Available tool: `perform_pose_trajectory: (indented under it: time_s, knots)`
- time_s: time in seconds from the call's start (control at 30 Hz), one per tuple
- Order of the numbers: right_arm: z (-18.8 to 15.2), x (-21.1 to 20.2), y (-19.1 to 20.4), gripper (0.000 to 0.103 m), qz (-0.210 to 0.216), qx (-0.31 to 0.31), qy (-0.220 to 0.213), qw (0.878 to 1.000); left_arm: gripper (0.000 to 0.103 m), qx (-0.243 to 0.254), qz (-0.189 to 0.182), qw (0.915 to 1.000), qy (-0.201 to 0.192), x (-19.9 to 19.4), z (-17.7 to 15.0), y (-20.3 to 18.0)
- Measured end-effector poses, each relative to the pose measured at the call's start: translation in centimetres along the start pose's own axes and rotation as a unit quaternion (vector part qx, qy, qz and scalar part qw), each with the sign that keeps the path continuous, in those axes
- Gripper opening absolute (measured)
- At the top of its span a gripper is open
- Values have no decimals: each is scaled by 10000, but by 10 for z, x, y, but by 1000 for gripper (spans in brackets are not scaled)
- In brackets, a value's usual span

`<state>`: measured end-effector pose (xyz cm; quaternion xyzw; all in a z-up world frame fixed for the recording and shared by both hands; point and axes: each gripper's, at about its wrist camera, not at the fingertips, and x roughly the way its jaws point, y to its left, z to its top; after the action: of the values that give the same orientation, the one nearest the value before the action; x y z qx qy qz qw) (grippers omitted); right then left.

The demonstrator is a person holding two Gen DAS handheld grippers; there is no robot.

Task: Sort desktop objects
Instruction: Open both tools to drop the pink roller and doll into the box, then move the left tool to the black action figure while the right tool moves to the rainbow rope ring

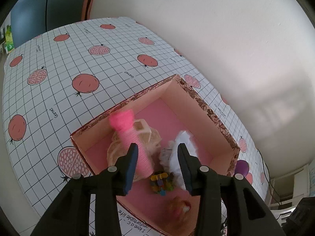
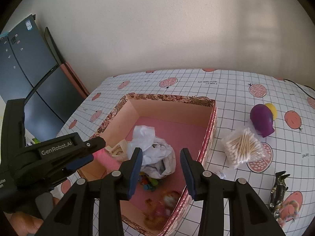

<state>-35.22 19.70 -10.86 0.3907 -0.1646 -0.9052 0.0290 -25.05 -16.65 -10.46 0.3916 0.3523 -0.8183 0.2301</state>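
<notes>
Both grippers hover over the pink box (image 2: 210,118) — left gripper (image 1: 158,169) parted, the pink roll (image 1: 135,147) inside just beside its finger; right gripper (image 2: 162,170) parted, empty. Cotton swabs (image 2: 243,146) lie beside the box — outside.

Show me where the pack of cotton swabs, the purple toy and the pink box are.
pack of cotton swabs (image 2: 242,147): right wrist view, middle of the clear pack.
purple toy (image 2: 262,121): right wrist view, its rounded body.
pink box (image 2: 173,98): right wrist view, patterned far rim.

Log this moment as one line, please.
left gripper: open, above pink roll in box | right gripper: open, empty | still out: cotton swabs, purple toy
</notes>
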Motion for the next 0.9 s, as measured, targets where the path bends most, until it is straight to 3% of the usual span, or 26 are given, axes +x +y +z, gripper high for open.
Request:
perform_pose_trajectory:
  time_s: [0.33, 0.4, 0.5, 0.7, 0.9]
  knots:
    - [3, -3, -4, 43, -68, 75, -69, 9999, 49, 30, 57, 10000, 25, 1, -1, -1]
    - [3, -4, -6, 49, -129, 121, -109, 9998, 51, 50, 84, 9999, 36, 2, -1, -2]
    - [4, -5, -11, 60, -208, 233, -136, 9994, 66, 78, 143, 9999, 24, 2, -1, -3]
    - [4, -2, -16, 69, -312, 357, -106, 9988, 83, 184, 246, 9995, -1, 3, -2, -6]
    - [3, 1, -17, 89, -355, 360, -40, 9987, 84, 296, 366, 9989, 1, 5, -3, -8]
